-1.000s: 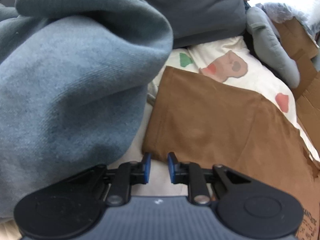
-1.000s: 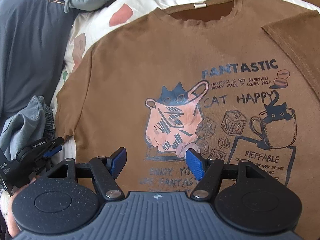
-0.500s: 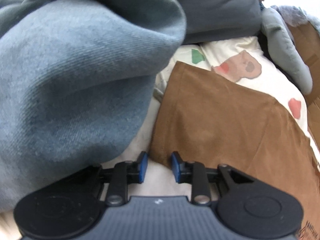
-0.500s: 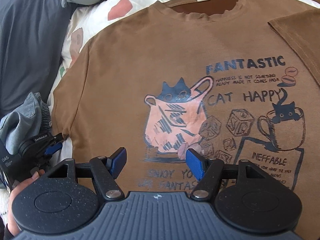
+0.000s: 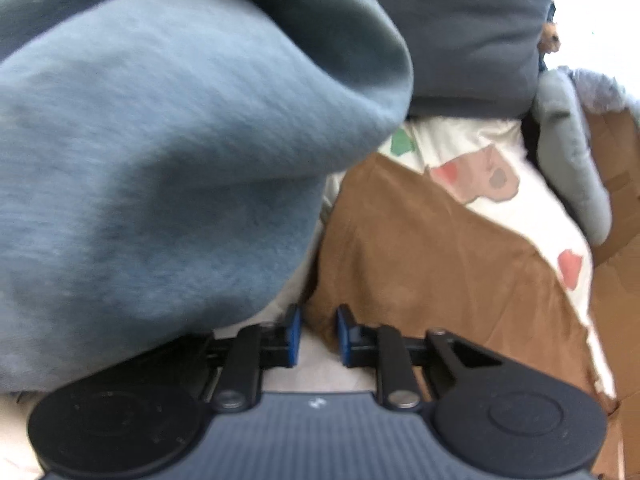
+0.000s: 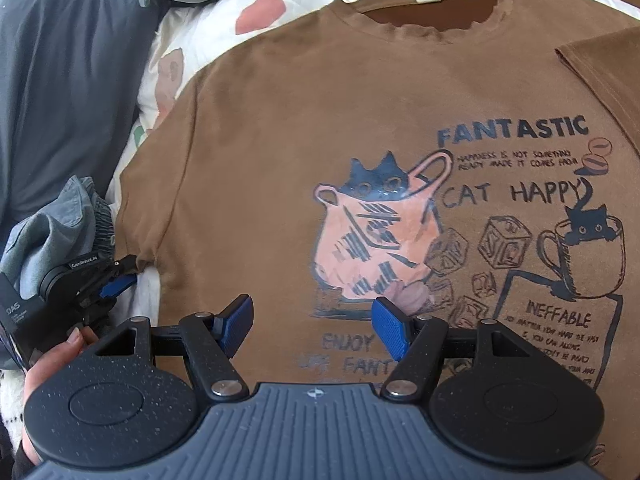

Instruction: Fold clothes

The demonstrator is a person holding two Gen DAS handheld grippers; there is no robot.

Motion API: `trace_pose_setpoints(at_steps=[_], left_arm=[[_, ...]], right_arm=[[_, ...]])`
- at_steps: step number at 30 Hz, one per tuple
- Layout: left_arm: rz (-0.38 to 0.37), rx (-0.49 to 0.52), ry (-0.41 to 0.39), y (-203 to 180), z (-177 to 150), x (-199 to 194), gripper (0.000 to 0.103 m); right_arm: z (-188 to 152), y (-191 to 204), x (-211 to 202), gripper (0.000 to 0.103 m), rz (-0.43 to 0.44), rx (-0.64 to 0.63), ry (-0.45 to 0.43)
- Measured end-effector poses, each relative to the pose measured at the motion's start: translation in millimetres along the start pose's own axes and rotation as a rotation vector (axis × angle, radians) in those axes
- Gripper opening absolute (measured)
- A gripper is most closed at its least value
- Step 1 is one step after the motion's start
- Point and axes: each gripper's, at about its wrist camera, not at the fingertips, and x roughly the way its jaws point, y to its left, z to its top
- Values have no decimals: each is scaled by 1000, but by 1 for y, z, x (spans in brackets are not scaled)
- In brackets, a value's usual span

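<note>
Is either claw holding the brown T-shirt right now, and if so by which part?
Neither. The left claw sits at the brown T-shirt's sleeve corner with a gap between its pads and no cloth in it; the right claw hangs open over the print.

White bedsheet (image 5: 516,168) with coloured animal prints, dark grey pillow (image 5: 460,32), cardboard (image 5: 616,216), bright daylight

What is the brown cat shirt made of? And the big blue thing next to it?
The brown T-shirt looks like soft cotton knit: matte, lying flat, with a printed picture and a ribbed collar. The blue garment looks like thicker fleecy sweatshirt fabric, probably cotton blend: fuzzy surface, faint diagonal ribs, bulky rounded folds. Neither can be told for certain by sight alone.
</note>
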Motion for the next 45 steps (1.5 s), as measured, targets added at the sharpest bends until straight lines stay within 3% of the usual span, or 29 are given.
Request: trace_pose_setpoints(at_steps=[7, 13, 18, 23, 31, 36, 37, 45], left_arm=[[-71, 5, -60, 0, 2, -15, 9], [-104, 23, -68, -7, 2, -24, 7], [-154, 62, -90, -15, 8, -36, 6], [-198, 100, -117, -25, 19, -39, 5], [-239, 126, -126, -36, 27, -52, 4], [-270, 136, -114, -41, 25, -58, 4], [-278, 137, -110, -42, 25, -59, 4], [-339, 137, -72, -47, 23, -66, 4]], right_arm=[[0, 16, 0, 72, 23, -22, -7], [-3, 30, 2, 70, 52, -52, -16], [-5, 46, 12, 52, 75, -93, -19], [-4, 66, 28, 23, 111, -134, -19], [3, 101, 61, 10, 193, -122, -3], [5, 105, 76, 8, 218, -84, 1], [5, 105, 79, 3, 223, -73, 4], [3, 101, 100, 4, 248, -2, 25]])
